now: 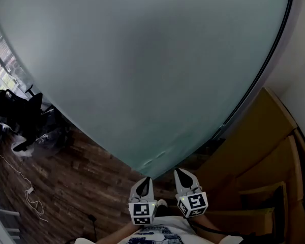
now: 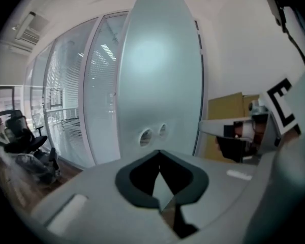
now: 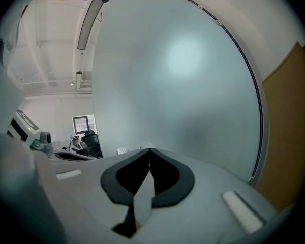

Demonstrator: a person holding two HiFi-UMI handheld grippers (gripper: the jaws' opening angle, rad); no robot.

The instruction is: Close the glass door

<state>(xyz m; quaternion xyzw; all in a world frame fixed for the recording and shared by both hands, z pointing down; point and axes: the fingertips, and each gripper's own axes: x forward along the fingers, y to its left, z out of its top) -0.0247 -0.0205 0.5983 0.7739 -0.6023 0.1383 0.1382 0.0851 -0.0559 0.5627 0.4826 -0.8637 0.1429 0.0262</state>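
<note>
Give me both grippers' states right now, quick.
Left gripper: closed, holding nothing.
Right gripper: closed, holding nothing.

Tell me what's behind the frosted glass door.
The glass door is frosted, so whatever lies behind it is covered. Only a brown panel past its right edge and wood floor below it show.

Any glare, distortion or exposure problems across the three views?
Head view: dim overall, the wooden floor dark, and the frosted glass door bowed into a curve by the wide lens. Left gripper view: strong fisheye, black corners, a soft bright reflection high on the door. Right gripper view: same dark corners, a diffuse bright patch on the glass.
</note>
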